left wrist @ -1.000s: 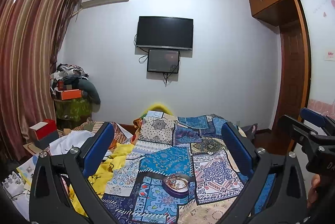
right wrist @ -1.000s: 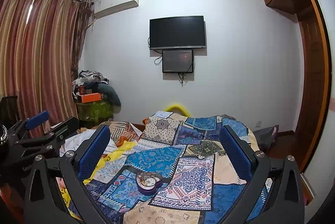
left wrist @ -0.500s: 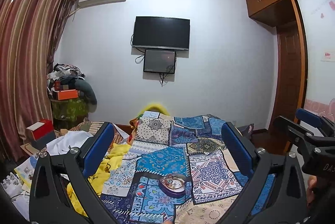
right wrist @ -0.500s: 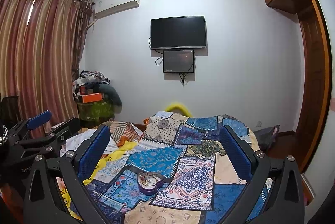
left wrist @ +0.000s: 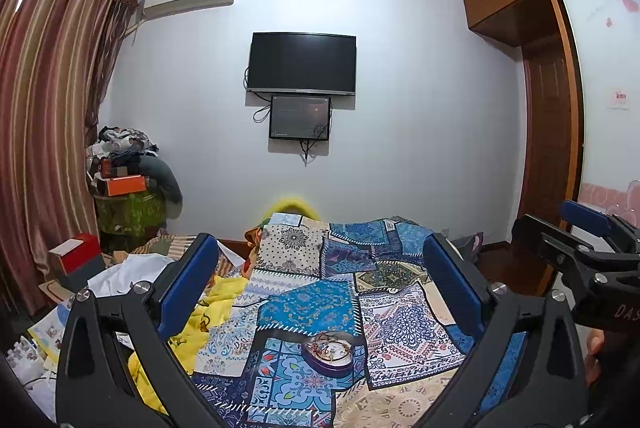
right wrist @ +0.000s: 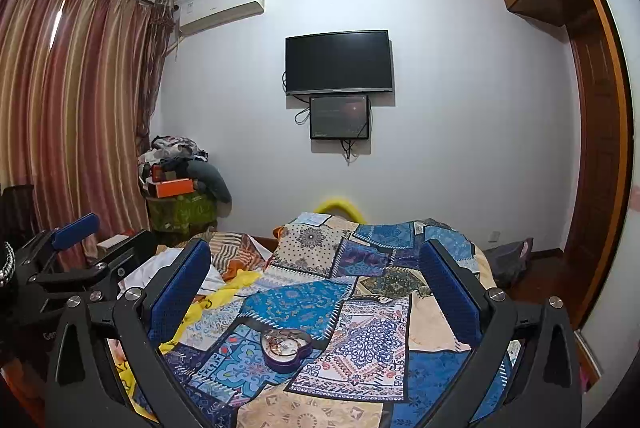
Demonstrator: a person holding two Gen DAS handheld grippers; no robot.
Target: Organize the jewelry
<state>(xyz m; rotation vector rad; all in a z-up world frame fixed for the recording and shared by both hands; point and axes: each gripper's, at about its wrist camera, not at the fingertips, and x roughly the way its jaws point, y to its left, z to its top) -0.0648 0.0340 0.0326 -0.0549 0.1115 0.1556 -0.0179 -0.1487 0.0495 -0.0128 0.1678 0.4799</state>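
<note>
Left gripper (left wrist: 320,276): held level above the near end of the bed, pointing at the far wall; blue-padded fingers (left wrist: 188,278) spread wide, nothing between them.
Right gripper (right wrist: 316,276): same level pose, same heading, alongside the left gripper; fingers (right wrist: 180,282) spread wide, nothing held.
Mutual view: each tool appears at the edge of the other's camera, right gripper at the right edge of the left wrist view, left gripper at the left edge of the right wrist view.
Hand: part of a hand (left wrist: 596,352) visible behind the right gripper; grip detail cannot be told.
Jewelry box (left wrist: 329,348): purple, heart-shaped, open-topped, resting on the patchwork bedspread (left wrist: 304,304), ahead of and below both grippers, clear of all fingers.
Jewelry (right wrist: 285,339): tangled pieces inside the jewelry box; individual items too small to tell.
Beyond the jewelry box: television (left wrist: 302,63) on the far wall, a smaller screen (left wrist: 300,117) just below it.
</note>
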